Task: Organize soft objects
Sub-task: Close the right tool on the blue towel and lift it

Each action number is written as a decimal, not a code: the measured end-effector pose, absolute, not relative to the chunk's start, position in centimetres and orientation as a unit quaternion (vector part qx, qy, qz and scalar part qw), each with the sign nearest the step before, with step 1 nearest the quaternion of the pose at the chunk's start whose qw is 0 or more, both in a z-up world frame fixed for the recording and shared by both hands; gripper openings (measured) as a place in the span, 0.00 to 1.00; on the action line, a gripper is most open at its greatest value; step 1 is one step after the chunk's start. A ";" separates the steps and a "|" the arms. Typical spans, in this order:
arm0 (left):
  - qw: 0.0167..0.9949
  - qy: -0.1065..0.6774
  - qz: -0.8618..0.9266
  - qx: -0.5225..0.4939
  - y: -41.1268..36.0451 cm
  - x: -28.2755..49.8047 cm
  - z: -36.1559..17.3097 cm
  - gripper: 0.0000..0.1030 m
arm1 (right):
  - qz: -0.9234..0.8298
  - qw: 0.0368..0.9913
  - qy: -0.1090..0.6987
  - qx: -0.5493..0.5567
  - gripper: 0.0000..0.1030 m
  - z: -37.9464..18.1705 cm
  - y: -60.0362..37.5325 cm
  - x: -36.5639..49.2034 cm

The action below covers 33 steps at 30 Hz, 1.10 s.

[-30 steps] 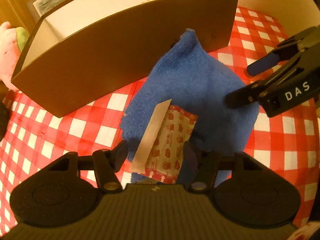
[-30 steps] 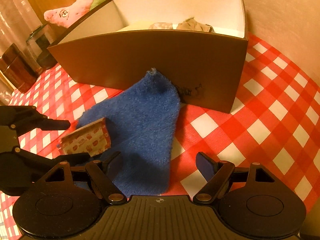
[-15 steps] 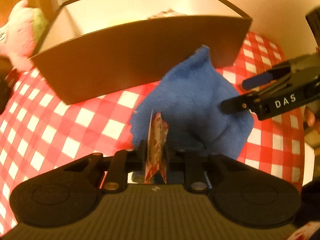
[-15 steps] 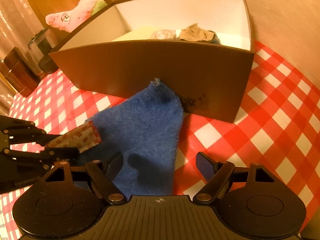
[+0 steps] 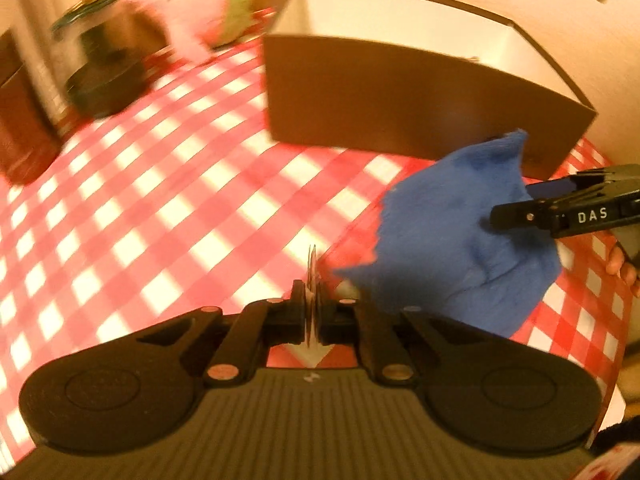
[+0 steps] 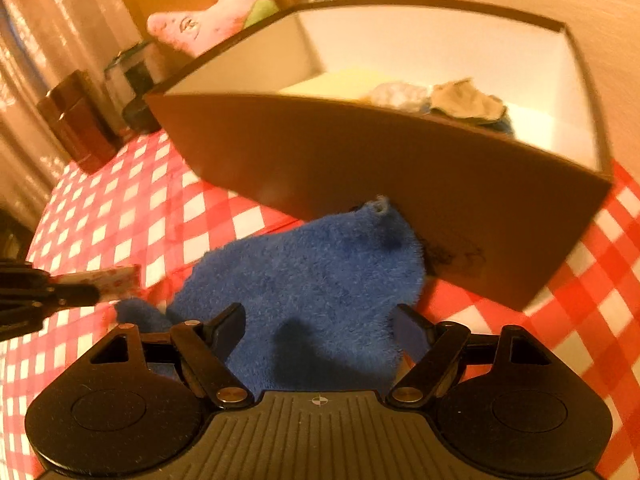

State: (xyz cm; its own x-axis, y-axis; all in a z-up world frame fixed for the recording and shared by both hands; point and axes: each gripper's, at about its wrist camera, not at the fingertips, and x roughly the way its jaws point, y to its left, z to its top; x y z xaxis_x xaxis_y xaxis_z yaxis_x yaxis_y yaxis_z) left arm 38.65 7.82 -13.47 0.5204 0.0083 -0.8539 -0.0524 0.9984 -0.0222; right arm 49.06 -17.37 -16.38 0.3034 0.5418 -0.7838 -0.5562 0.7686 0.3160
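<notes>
My left gripper [image 5: 312,304] is shut on a small red-patterned packet [image 5: 311,280], seen edge-on between the pads and held above the checked tablecloth. The right wrist view shows this packet [image 6: 116,280] at the far left, clear of the cloth. A fluffy blue cloth [image 6: 312,264] lies crumpled against the front wall of a brown open box [image 6: 360,160]. My right gripper [image 6: 320,320] hovers over the cloth's near part with its jaws opening, and the pads are not pressing on it. In the left wrist view the right gripper [image 5: 560,208] sits over the blue cloth [image 5: 452,240].
Inside the box lie a yellow cloth [image 6: 344,80] and a beige rag [image 6: 464,100]. A pink plush toy [image 6: 208,20] lies behind the box. A dark jar [image 5: 104,80] and a brown wooden block [image 6: 76,120] stand at the back left. The table edge [image 5: 616,360] runs close on the right.
The left gripper closed on the packet, lifted it off the blue cloth and carried it left. The right gripper edged closer over the cloth.
</notes>
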 end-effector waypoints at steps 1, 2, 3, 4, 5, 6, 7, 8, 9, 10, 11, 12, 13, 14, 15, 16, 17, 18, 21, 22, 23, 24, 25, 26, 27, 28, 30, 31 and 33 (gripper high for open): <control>0.870 0.491 0.026 -0.028 8.1 38.2 -13.6 0.05 | 0.345 0.805 0.483 -0.011 0.85 -16.5 -17.2 49.1; 0.869 0.493 0.032 -0.035 8.3 37.7 -13.8 0.05 | 0.354 0.801 0.482 -0.015 0.88 -16.6 -17.0 49.0; 0.867 0.495 0.039 -0.042 8.6 37.3 -14.1 0.05 | 0.363 0.799 0.480 -0.020 0.90 -16.5 -16.8 48.7; 0.865 0.497 0.043 -0.051 8.8 36.9 -14.3 0.05 | 0.372 0.797 0.476 -0.023 0.91 -16.3 -16.7 48.5; 0.863 0.500 0.047 -0.058 8.9 36.5 -14.5 0.05 | 0.382 0.793 0.473 -0.026 0.94 -16.2 -16.5 48.2; 0.860 0.504 0.053 -0.064 9.0 36.3 -14.9 0.05 | 0.392 0.789 0.472 -0.030 0.95 -16.1 -16.3 47.9; 0.857 0.508 0.058 -0.065 9.1 36.0 -15.1 0.05 | 0.402 0.785 0.471 -0.035 0.96 -16.1 -16.2 47.5; 0.855 0.511 0.063 -0.066 9.1 35.8 -15.4 0.05 | 0.412 0.780 0.469 -0.042 0.96 -16.0 -16.0 47.1; 0.853 0.513 0.066 -0.069 9.1 35.7 -15.6 0.05 | 0.418 0.777 0.468 -0.052 0.97 -16.0 -15.7 46.8; 0.852 0.515 0.067 -0.072 9.0 35.6 -15.8 0.05 | 0.422 0.775 0.466 -0.063 0.98 -16.0 -15.4 46.4; 0.851 0.516 0.068 -0.076 9.1 35.5 -15.9 0.06 | 0.424 0.774 0.465 -0.070 0.98 -16.1 -15.2 46.2; 0.850 0.517 0.068 -0.077 9.0 35.5 -16.0 0.06 | 0.425 0.774 0.464 -0.073 0.99 -16.1 -15.0 46.0; 0.849 0.518 0.069 -0.076 8.9 35.5 -16.2 0.06 | 0.424 0.774 0.464 -0.074 0.99 -16.1 -15.0 45.9; 0.848 0.519 0.070 -0.075 8.9 35.6 -16.3 0.07 | 0.424 0.773 0.466 -0.075 0.99 -16.1 -14.9 45.8; 0.848 0.520 0.071 -0.075 8.8 35.6 -16.4 0.07 | 0.424 0.772 0.467 -0.077 0.99 -16.1 -14.8 45.8; 0.847 0.521 0.072 -0.076 8.8 35.7 -16.5 0.06 | 0.424 0.772 0.467 -0.079 0.99 -16.0 -14.8 45.8; 0.847 0.522 0.073 -0.076 8.8 35.8 -16.6 0.05 | 0.423 0.772 0.467 -0.081 0.99 -15.9 -14.7 45.8; 0.846 0.523 0.074 -0.075 8.8 35.9 -16.7 0.04 | 0.424 0.772 0.466 -0.082 0.99 -15.9 -14.7 45.9; 0.845 0.524 0.079 -0.073 8.7 35.9 -16.8 0.04 | 0.424 0.772 0.466 -0.084 0.99 -15.9 -14.5 46.3; 0.845 0.524 0.079 -0.072 8.6 35.9 -16.8 0.04 | 0.422 0.773 0.466 -0.083 0.99 -16.0 -14.4 46.6; 0.844 0.525 0.079 -0.072 8.6 35.9 -16.8 0.04 | 0.420 0.773 0.469 -0.079 0.99 -16.1 -14.3 46.9; 0.844 0.526 0.079 -0.071 8.6 35.9 -16.8 0.04 | 0.418 0.772 0.474 -0.073 1.00 -16.2 -14.3 47.1; 0.843 0.527 0.080 -0.072 8.6 35.9 -16.8 0.04 | 0.414 0.771 0.480 -0.066 1.00 -16.4 -14.2 47.3; 0.843 0.528 0.080 -0.072 8.7 35.9 -16.8 0.04 | 0.414 0.770 0.482 -0.060 1.00 -16.3 -14.1 47.4; 0.842 0.529 0.081 -0.074 8.7 35.8 -16.8 0.04 | 0.419 0.768 0.480 -0.057 1.00 -16.2 -14.0 47.3; 0.841 0.529 0.083 -0.075 8.7 35.8 -16.8 0.04 | 0.427 0.765 0.478 -0.056 1.00 -15.9 -13.8 47.0; 0.841 0.529 0.084 -0.078 8.8 35.7 -16.8 0.04 | 0.445 0.757 0.473 -0.068 1.00 -15.6 -13.2 46.2; 0.841 0.529 0.084 -0.078 8.8 35.6 -16.8 0.04 | 0.452 0.753 0.472 -0.081 1.00 -15.7 -12.7 45.7; 0.841 0.529 0.085 -0.078 8.7 35.6 -16.8 0.04 | 0.458 0.748 0.468 -0.108 1.00 -16.1 -11.7 44.7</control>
